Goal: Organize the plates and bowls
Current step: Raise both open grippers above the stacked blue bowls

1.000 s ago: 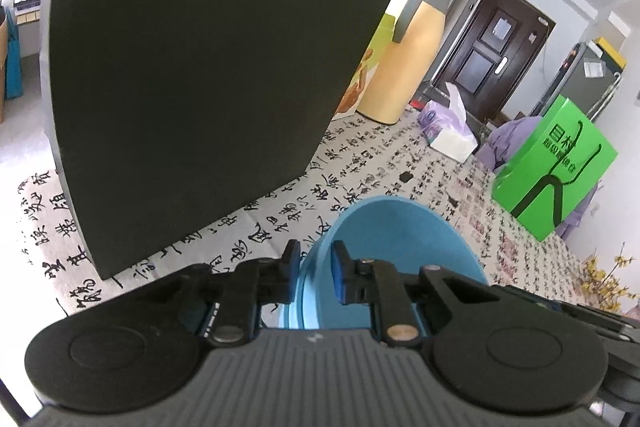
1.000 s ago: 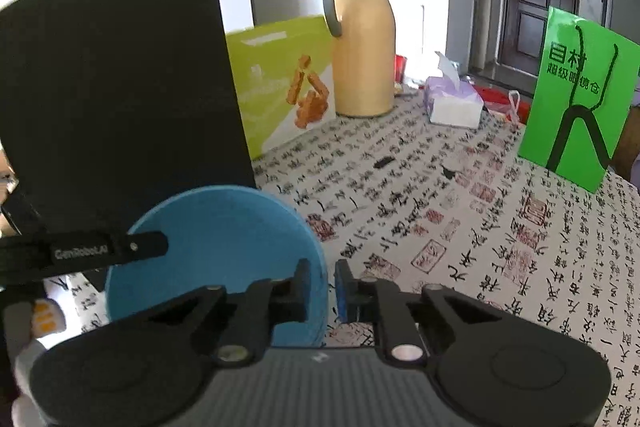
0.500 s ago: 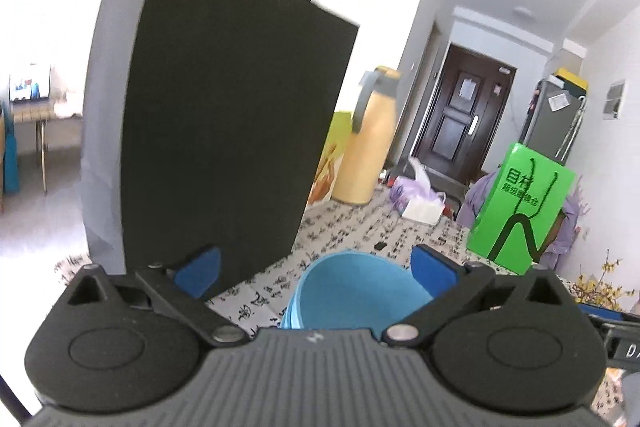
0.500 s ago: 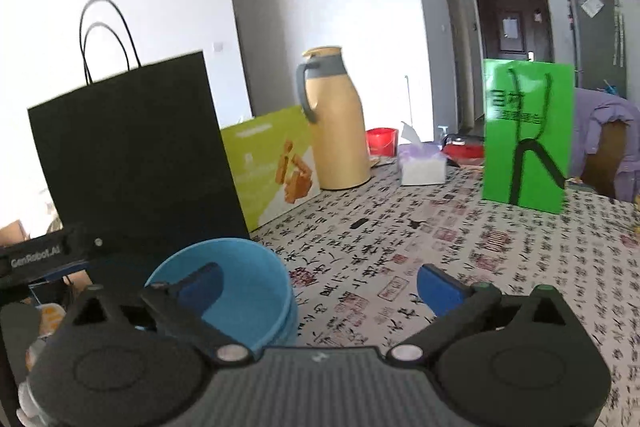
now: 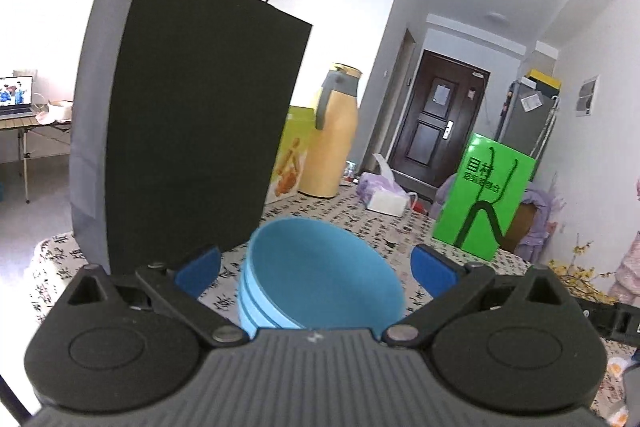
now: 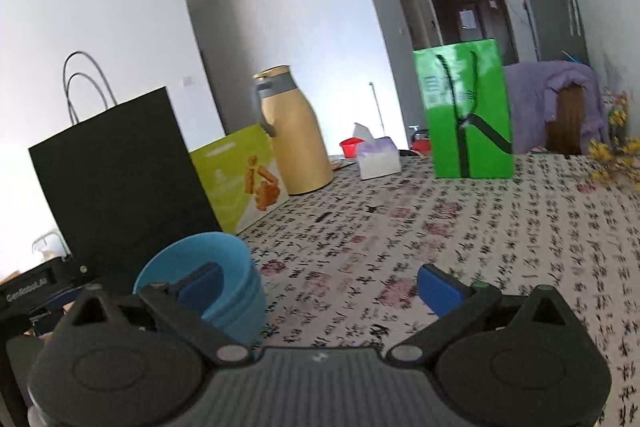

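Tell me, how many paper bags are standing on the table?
2. The black bag stands at the left, right behind the stacked blue bowls. The bright green bag stands across the table, on the far right. The yellow-green box isn't a bag.

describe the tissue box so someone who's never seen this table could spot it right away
Start at the table with the calligraphy-print cloth and look to its far edge. There, between the tall tan thermos jug and the upright bright green bag, sits the tissue box. It is the only low, lilac-and-white item there, with a white tissue poking out the top.
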Available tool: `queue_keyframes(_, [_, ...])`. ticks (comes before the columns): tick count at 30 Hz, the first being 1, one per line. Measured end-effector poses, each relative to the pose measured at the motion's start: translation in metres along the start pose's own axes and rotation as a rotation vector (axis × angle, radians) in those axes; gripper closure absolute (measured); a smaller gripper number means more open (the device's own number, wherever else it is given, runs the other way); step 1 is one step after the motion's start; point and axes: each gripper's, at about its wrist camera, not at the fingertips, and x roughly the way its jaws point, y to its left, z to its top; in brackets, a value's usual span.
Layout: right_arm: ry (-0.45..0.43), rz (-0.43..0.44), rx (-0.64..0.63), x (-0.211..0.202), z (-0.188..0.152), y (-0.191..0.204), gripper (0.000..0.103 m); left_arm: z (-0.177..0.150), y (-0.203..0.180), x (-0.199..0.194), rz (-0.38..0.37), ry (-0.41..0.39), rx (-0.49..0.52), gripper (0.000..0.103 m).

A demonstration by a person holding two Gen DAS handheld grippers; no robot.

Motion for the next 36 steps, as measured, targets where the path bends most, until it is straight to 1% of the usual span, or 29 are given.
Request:
queue_keyframes(3, [-0.010, -0.026, 0.012, -0.005, -0.006, -0.009, 0.000, -0.003, -0.004, -0.001, -0.004, -0.004, -0.002, 0.000])
queue_keyframes(5, [-0.004, -0.049, 0.017, -0.006, -0.009, -0.013, 0.000, -0.005, -0.008, 0.000, -0.009, 0.001, 0.015, 0.000])
queue_keyframes(11, [0.032, -0.039, 0.009, -0.009, -0.011, -0.021, 0.000, -0.010, -0.012, 0.006, -0.037, 0.047, 0.034, 0.000])
queue_keyframes(16, [0.044, -0.038, 0.003, -0.007, -0.011, -0.023, 0.000, -0.013, -0.014, 0.011, -0.056, 0.072, 0.051, 0.000])
queue_keyframes(22, [0.069, -0.049, -0.016, -0.003, -0.011, -0.019, 0.000, -0.007, -0.012, 0.018, -0.103, 0.107, 0.032, 0.000])
queue_keyframes(29, [0.083, -0.071, -0.042, 0.009, -0.004, -0.010, 0.000, -0.001, -0.006, 0.021, -0.119, 0.101, 0.048, 0.000])
queue_keyframes(36, [0.121, -0.075, -0.049, 0.030, 0.000, 0.006, 0.000, 0.006, 0.008, 0.030, -0.119, 0.133, 0.031, 0.000])
